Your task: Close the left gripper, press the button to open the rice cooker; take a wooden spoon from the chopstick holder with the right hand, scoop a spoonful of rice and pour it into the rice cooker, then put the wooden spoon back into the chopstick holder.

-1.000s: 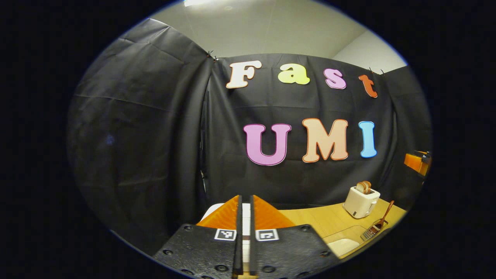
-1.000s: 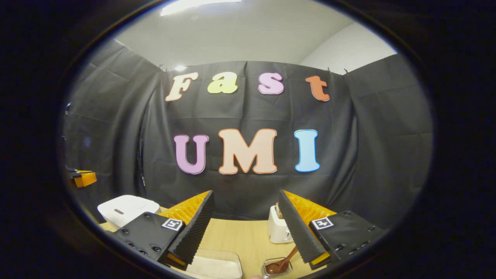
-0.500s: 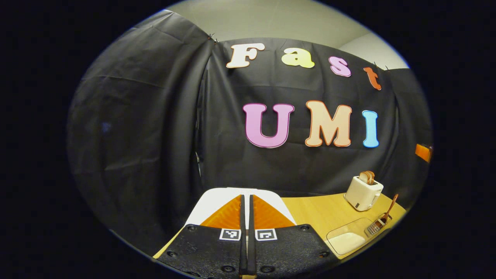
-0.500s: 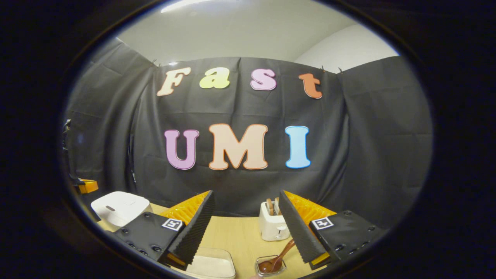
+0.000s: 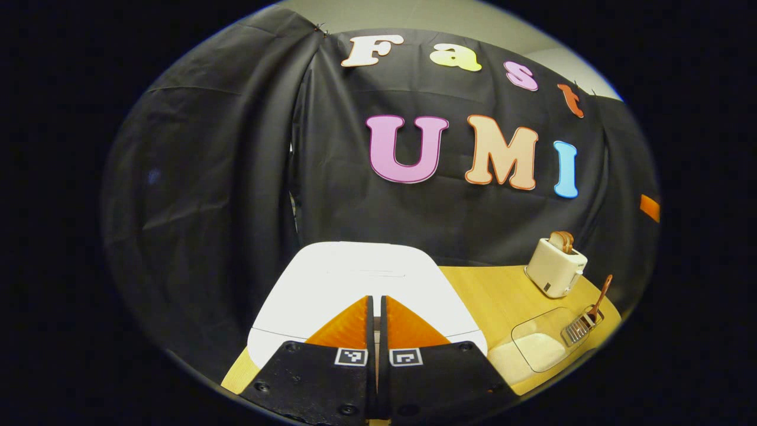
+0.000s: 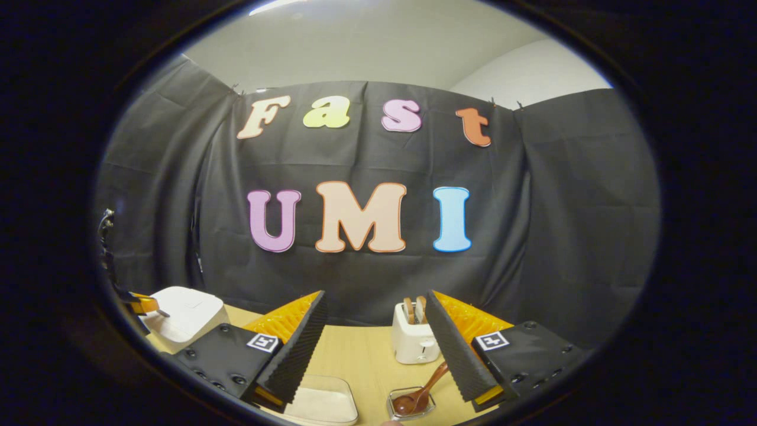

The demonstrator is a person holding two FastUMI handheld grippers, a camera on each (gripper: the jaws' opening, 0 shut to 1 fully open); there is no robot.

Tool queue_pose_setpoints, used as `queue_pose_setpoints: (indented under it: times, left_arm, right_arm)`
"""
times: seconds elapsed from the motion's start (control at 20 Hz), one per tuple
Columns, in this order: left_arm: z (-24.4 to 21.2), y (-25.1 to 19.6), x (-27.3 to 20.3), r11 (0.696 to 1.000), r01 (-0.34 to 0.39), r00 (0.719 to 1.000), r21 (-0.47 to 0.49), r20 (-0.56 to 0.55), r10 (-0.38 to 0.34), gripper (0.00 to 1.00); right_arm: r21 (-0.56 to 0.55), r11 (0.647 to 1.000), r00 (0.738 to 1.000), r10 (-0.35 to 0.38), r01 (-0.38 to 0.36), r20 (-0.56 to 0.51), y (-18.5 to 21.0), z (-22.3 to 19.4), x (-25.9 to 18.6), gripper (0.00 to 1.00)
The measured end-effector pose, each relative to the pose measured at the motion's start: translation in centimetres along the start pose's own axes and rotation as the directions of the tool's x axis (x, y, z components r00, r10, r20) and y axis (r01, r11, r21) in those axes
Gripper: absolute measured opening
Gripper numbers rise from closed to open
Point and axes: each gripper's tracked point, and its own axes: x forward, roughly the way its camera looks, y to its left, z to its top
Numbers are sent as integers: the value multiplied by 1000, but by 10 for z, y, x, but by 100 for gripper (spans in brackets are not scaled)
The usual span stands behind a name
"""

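Left gripper (image 5: 374, 307), fingers pressed together and empty, has dropped toward the rice cooker (image 5: 361, 284) at the table's left end; lid closed, button press imminent. Right gripper (image 6: 375, 337) gapes wide, empty, above the wooden spoon (image 6: 421, 395).

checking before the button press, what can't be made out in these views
- Button on the rice cooker: in the left gripper view the left gripper, fingers shut together, covers the cooker's front.
- Contact with the lid: cannot tell; the fingertips hide it.
- Spoon bowl and its holder: cut off by the bottom edge in the right gripper view; small and far in the left.
- Rice tray: front part cut off by the edge.
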Motion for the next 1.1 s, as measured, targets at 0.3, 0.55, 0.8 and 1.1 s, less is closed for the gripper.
queue_pose_setpoints:
  times: [0.3,0.55,0.8,1.1]
  left_arm:
    - [-14,-1,7,1000,14,1000,0,-28,-14,0]
    - [-14,-1,10,993,37,999,-111,-6,-38,0]
    - [-14,0,9,997,41,999,-63,-15,-42,0]
    - [38,-2,-1,999,0,993,45,116,-5,0]
  right_arm:
    - [-12,1000,1000,1,-1,-7,-2,-2,2,100]
    - [-21,1000,1000,-1,1,10,-1,6,4,100]
    - [-2,999,999,34,-34,15,5,9,3,100]
    - [0,998,998,58,-58,8,0,12,4,100]
